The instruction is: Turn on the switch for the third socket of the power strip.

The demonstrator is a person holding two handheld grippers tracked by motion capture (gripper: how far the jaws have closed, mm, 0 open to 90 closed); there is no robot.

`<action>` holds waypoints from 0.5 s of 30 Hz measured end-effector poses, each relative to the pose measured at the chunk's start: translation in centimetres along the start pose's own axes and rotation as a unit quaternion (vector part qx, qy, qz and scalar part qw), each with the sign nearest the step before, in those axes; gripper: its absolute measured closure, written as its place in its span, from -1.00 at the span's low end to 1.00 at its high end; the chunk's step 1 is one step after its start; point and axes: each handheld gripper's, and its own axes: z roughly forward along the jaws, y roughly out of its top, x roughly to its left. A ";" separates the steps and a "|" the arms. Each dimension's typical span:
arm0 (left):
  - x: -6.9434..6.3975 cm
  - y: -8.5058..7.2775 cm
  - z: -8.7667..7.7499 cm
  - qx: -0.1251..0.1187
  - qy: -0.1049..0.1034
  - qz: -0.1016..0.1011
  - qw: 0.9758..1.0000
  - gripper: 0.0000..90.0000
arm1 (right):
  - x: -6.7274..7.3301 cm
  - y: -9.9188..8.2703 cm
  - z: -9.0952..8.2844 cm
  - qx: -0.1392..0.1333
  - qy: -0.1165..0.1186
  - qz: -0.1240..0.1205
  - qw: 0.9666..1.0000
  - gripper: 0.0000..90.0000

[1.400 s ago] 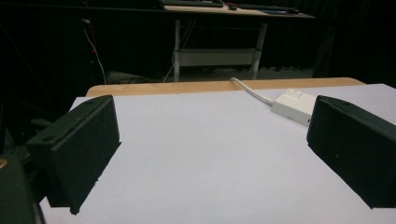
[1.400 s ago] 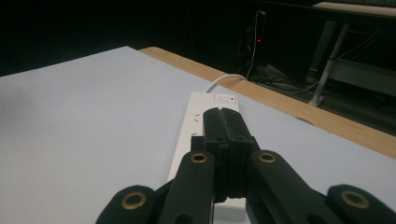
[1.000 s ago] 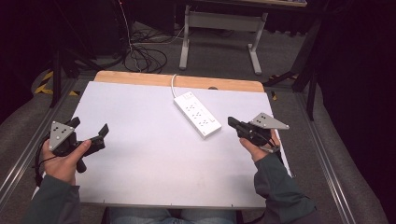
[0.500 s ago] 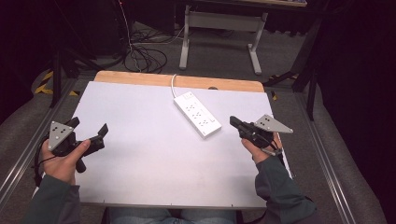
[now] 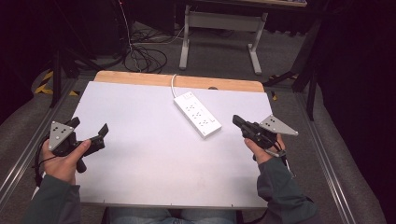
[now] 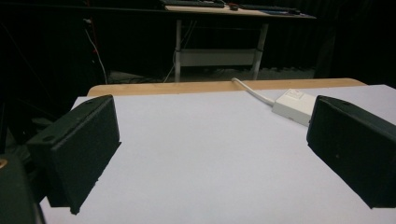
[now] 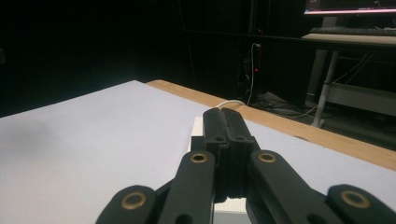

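1. Since the earlier frames, your right gripper [image 5: 239, 122] has drifted slightly toward the right edge of the table [image 5: 140, 177]; your left gripper [image 5: 88, 130] has kept its place at the left edge.
2. Your left gripper's jaws stand wide apart and grasp nothing. In the left gripper view, bare white table surface lies between them.
3. Your right gripper's jaws are pressed fully together and hold nothing, as the right gripper view [image 7: 228, 135] confirms.
4. A white power strip [image 5: 197, 114] lies flat and diagonal on the far centre of the table, with its cord [image 5: 173, 84] running over the wooden far edge.
5. The right gripper's tips point at the strip's near end and sit close beside it, apart from it.
6. The left gripper is well apart from the strip.
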 end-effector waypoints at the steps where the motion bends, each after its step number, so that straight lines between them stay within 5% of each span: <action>1: 0.0 0.0 0.0 0.000 0.000 0.000 1.000 -0.93 | 0.0 0.0 0.0 -0.002 0.001 0.000 1.000 1.00; 7: 0.0 0.0 0.0 -0.001 -0.001 0.001 1.000 -0.93 | 0.0 0.0 -0.1 -0.013 0.004 0.000 1.000 0.98; 15: 0.0 0.0 0.0 -0.002 0.000 0.000 1.000 -0.93 | 0.0 0.0 0.0 -0.013 -0.002 0.007 1.000 0.71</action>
